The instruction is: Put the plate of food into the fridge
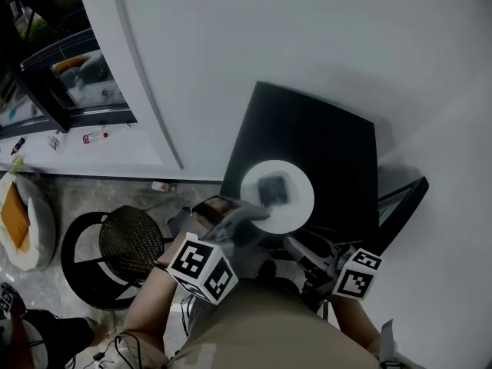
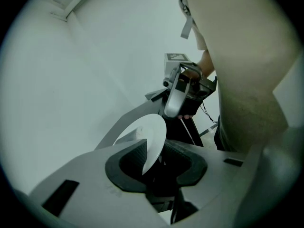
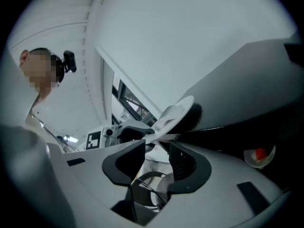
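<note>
A white plate with a dark piece of food on it is held level over a black square top. My left gripper is shut on the plate's near left rim. In the left gripper view the rim stands clamped between the pads. My right gripper is at the plate's near right edge. In the right gripper view its jaws stand apart, with the plate's rim just past the tips and not pinched.
White walls rise behind the black top. A round black wicker stool stands on the floor at the left, with a white and orange cushion beyond it. A small bowl holding something red lies low at the right.
</note>
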`<control>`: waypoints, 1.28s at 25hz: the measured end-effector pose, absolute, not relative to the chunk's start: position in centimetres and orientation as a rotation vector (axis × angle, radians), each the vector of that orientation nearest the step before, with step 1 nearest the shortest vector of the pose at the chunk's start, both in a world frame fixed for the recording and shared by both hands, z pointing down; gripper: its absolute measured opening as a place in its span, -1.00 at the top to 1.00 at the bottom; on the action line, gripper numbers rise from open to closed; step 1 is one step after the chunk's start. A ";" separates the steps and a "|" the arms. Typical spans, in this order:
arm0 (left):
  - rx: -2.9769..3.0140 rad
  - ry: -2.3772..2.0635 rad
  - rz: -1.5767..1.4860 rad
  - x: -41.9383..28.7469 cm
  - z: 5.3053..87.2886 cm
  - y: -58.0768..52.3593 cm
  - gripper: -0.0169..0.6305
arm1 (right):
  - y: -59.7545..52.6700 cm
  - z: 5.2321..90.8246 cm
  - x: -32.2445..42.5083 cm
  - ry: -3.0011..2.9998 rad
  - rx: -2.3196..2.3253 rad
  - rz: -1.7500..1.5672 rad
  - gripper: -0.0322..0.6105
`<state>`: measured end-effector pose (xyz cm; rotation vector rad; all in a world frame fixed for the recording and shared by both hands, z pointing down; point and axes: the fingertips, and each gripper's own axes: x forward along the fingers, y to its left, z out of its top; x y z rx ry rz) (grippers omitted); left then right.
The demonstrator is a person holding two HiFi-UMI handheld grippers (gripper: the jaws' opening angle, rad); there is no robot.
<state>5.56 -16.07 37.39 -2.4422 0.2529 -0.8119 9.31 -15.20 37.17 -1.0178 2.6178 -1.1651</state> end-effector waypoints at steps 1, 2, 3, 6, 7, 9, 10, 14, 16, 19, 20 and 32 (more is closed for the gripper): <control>-2.444 0.239 -0.802 5.4 37.3 -16.0 0.61 | -15.4 36.9 9.4 2.553 -1.005 -1.197 0.48; -2.446 0.223 -0.792 5.2 37.3 -15.8 0.61 | -15.7 36.7 9.5 2.487 -0.997 -1.223 0.45; -2.448 0.205 -0.780 5.1 37.3 -15.7 0.61 | -16.1 36.5 9.6 2.426 -0.996 -1.246 0.44; -2.438 0.158 -0.759 4.4 37.4 -15.1 0.62 | -16.8 37.1 9.5 2.313 -1.001 -1.322 0.44; -2.430 0.149 -0.760 4.2 37.4 -15.0 0.62 | -16.8 37.3 9.2 2.296 -1.000 -1.334 0.44; -2.411 0.135 -0.765 4.1 37.5 -14.9 0.62 | -16.7 37.3 9.1 2.266 -1.007 -1.341 0.44; -2.403 0.127 -0.764 4.1 37.5 -14.9 0.63 | -16.7 37.2 9.2 2.247 -1.014 -1.340 0.44; -2.389 0.110 -0.749 4.0 37.3 -14.8 0.64 | -16.3 36.8 9.0 2.192 -1.027 -1.341 0.60; -2.388 0.106 -0.740 3.6 37.3 -14.6 0.64 | -16.1 37.0 8.7 2.141 -1.017 -1.378 0.64; -2.389 0.108 -0.724 3.2 37.3 -14.4 0.64 | -15.9 37.1 8.4 2.073 -1.009 -1.418 0.68; -2.385 0.110 -0.722 3.2 37.2 -14.4 0.64 | -15.8 37.0 8.3 2.084 -1.021 -1.409 0.68; -2.383 0.065 -0.704 2.2 37.0 -13.9 0.66 | -16.1 37.4 8.4 2.017 -1.069 -1.428 0.47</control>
